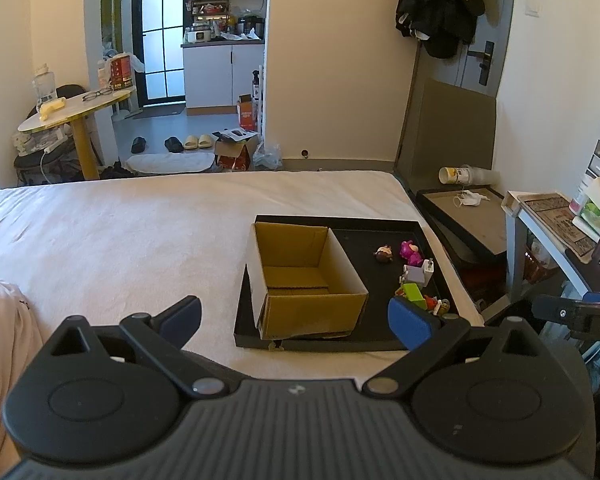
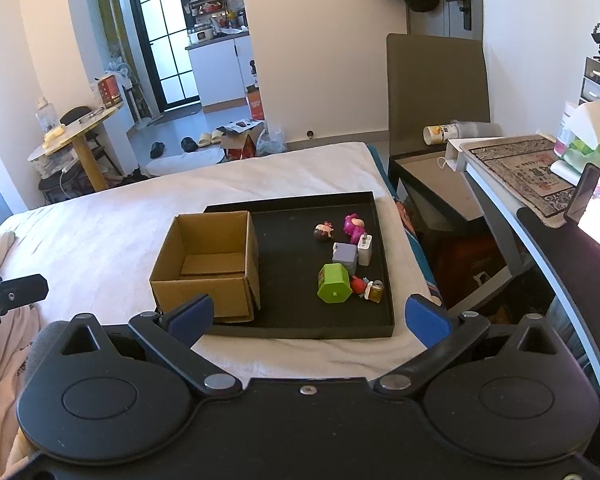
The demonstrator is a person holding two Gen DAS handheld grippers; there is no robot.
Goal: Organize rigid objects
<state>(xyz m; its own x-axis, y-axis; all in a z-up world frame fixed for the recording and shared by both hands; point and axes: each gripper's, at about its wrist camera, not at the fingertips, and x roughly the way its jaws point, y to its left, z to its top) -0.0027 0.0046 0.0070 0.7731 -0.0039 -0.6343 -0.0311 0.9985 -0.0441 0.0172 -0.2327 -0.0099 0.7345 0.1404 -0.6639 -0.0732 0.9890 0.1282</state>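
Right hand-held gripper [image 2: 308,316] sat lowest in the right wrist frame, fingers spread wide, nothing between them. Left hand-held gripper [image 1: 296,316] the same: spread and empty at the bottom of the left wrist frame.

Both hung short of the black tray [image 2: 296,330] on the bed [image 2: 100,240]. The open cardboard box [image 2: 208,264] stood at the tray's left, apparently empty. The toys were clustered at right of centre:
- green block [image 2: 334,283]
- lilac cube [image 2: 345,257] touching the white charger [image 2: 365,249]
- purple figure [image 2: 354,226]
- brown-headed figure [image 2: 324,232]
- red piece [image 2: 357,285] against a small yellowish one [image 2: 376,291]

Risks as I judged them:
- Tight packing: closing on one piece would likely nudge or catch its neighbour.
- Soft mattress: pressing down could tilt the tray and slide the pieces.
- Light box: a bump could shift it.
- The tray's near wall could snag a low approach.
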